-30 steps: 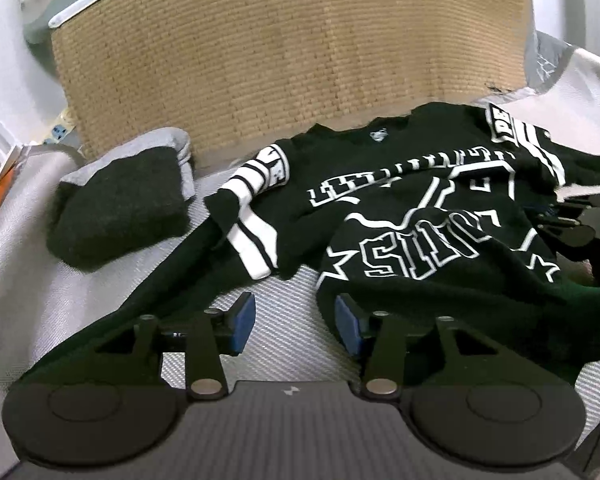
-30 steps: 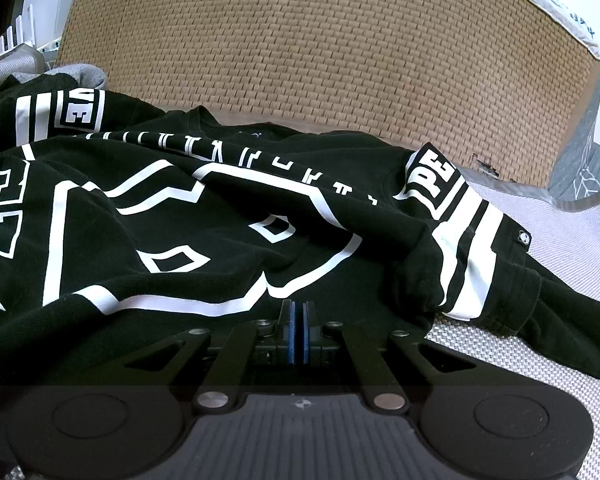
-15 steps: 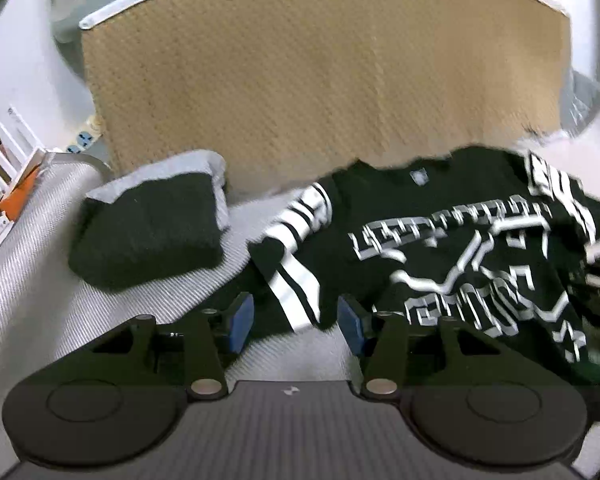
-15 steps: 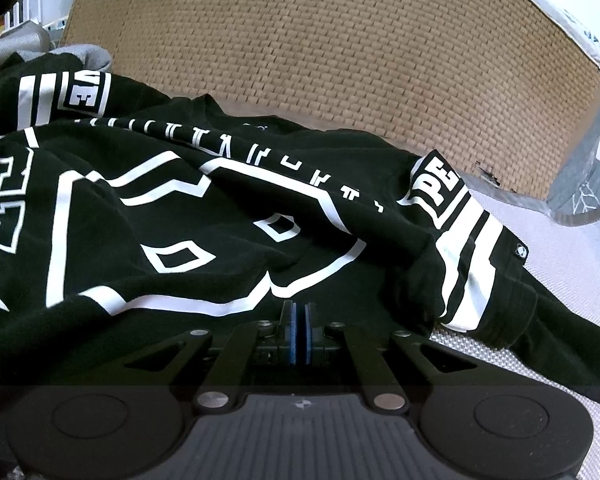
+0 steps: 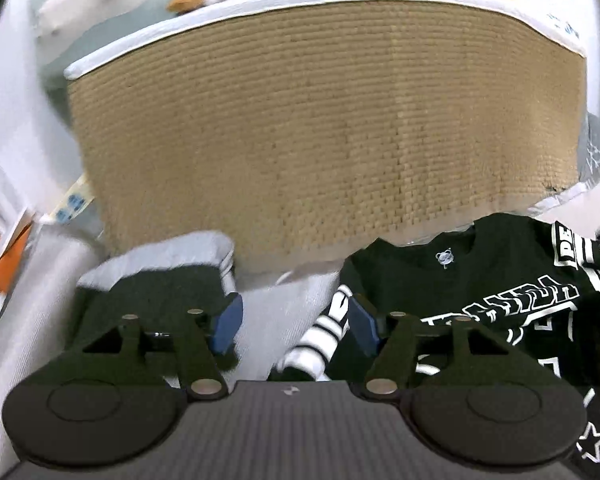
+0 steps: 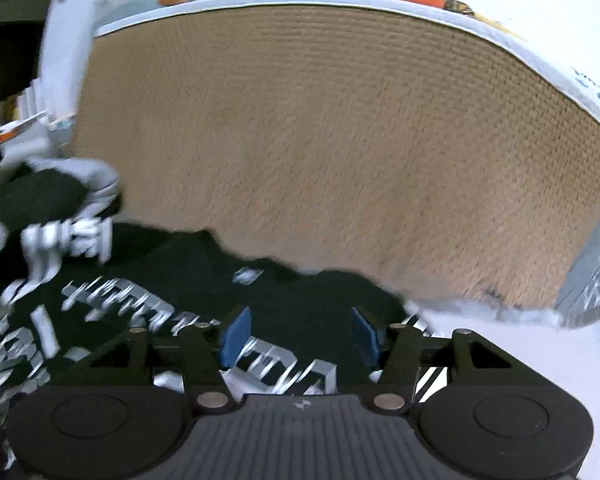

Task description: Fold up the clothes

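A black sweatshirt (image 5: 492,280) with white lettering and striped sleeves lies spread on the grey woven surface, collar toward the wicker headboard. My left gripper (image 5: 294,322) is open above the bare surface, and a striped sleeve (image 5: 320,340) lies by its right finger. In the right wrist view the sweatshirt (image 6: 300,300) is blurred below my right gripper (image 6: 298,336), which is open with nothing between its blue pads. A striped sleeve (image 6: 284,368) shows under that gripper.
A folded dark garment with grey lining (image 5: 156,280) sits at the left near the headboard. The tall wicker headboard (image 5: 320,128) closes off the far side, with soft toys and an orange box on top. A grey pillow (image 6: 592,280) lies at the right.
My right gripper has opened and let go of the sweatshirt, then lifted and tilted up. My left gripper has moved left and forward, staying open. Both views are blurred by motion.
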The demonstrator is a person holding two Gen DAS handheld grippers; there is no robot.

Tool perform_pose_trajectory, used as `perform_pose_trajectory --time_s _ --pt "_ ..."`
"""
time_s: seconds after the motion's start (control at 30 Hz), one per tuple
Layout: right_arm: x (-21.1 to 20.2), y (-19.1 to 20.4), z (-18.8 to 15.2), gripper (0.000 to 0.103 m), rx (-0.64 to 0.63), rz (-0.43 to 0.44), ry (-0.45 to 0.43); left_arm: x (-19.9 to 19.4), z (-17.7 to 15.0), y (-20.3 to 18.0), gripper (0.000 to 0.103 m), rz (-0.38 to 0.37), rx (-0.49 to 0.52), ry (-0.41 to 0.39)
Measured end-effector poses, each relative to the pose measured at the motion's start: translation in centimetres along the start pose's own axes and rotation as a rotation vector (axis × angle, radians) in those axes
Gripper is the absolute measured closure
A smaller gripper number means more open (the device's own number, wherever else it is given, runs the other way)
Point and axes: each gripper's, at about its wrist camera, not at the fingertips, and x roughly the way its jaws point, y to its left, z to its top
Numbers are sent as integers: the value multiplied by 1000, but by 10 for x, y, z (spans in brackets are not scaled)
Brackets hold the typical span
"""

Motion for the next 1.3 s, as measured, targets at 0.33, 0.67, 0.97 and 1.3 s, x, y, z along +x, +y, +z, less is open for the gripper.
perform_pose_trajectory --time_s 0.33,0.67,0.97,1.3 --pt "88 -32 28 37 -136 22 162 98 22 -26 30 -127 134 70" --pt "160 -60 31 36 -204 53 259 187 23 -33 27 -165 151 174" --pt "198 -83 23 32 -202 93 329 235 15 -29 26 -227 77 292" --pt "217 -104 9 35 -72 220 409 259 0 -32 35 -273 24 355"
